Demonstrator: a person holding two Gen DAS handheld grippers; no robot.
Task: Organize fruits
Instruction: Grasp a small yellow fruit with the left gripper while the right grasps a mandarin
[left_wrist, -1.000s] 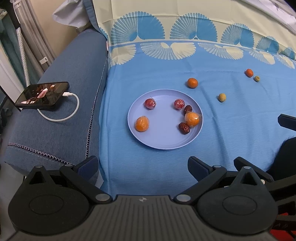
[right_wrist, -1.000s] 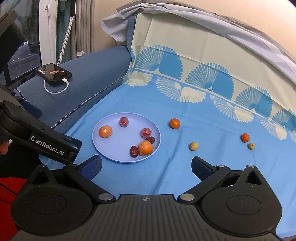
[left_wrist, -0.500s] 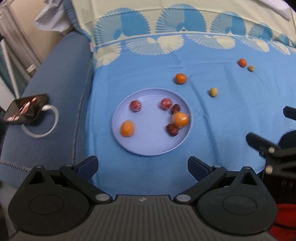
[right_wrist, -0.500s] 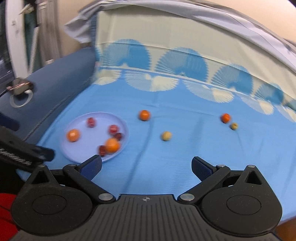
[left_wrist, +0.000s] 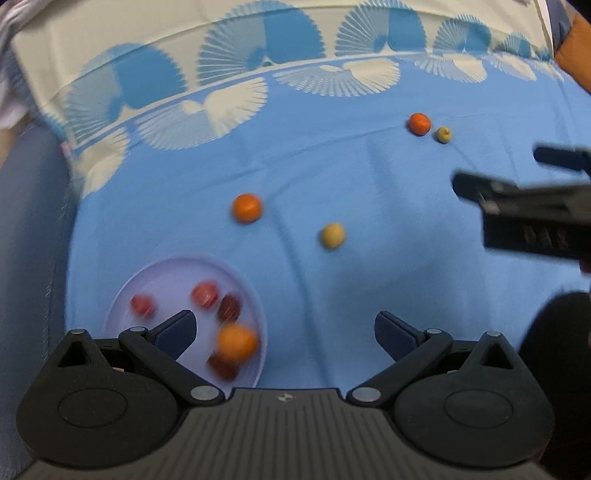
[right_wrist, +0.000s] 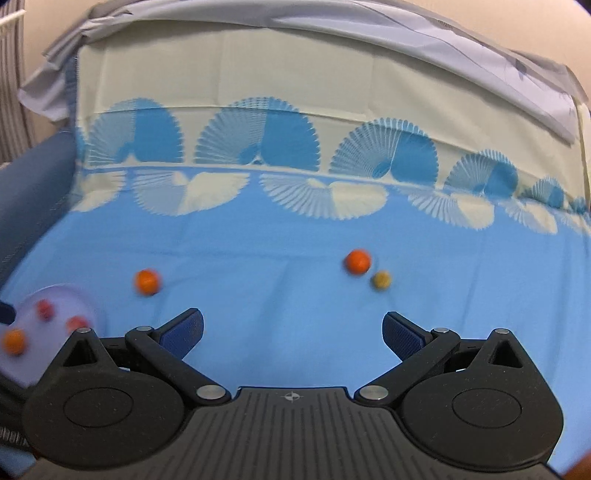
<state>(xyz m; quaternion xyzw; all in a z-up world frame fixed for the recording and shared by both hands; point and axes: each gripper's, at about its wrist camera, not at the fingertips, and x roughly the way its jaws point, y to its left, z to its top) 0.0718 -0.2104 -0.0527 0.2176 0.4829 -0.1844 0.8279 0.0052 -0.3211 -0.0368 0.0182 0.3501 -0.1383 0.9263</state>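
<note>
A lilac plate (left_wrist: 173, 275) holds several red and orange fruits on the blue cloth; it also shows in the right wrist view (right_wrist: 70, 299) at the far left. Loose on the cloth lie an orange fruit (left_wrist: 247, 208), a yellow fruit (left_wrist: 332, 235), and further off a small orange fruit (left_wrist: 419, 123) beside a small yellow-green one (left_wrist: 443, 134). My left gripper (left_wrist: 284, 330) is open and empty just right of the plate. My right gripper (right_wrist: 293, 330) is open and empty, facing the far orange fruit (right_wrist: 357, 261) and its yellow-green neighbour (right_wrist: 381, 280). The nearer orange fruit (right_wrist: 147, 281) lies to its left.
The right gripper's black body (left_wrist: 532, 218) juts in from the right in the left wrist view. The cloth rises up a backrest (right_wrist: 295, 122) behind the fruits. A dark blue sofa arm (right_wrist: 26, 181) borders the cloth at the left.
Both grippers have swung right and forward. The plate has slid to the lower left of both views, and the phone has left view. The right gripper now faces the far fruit pair.
</note>
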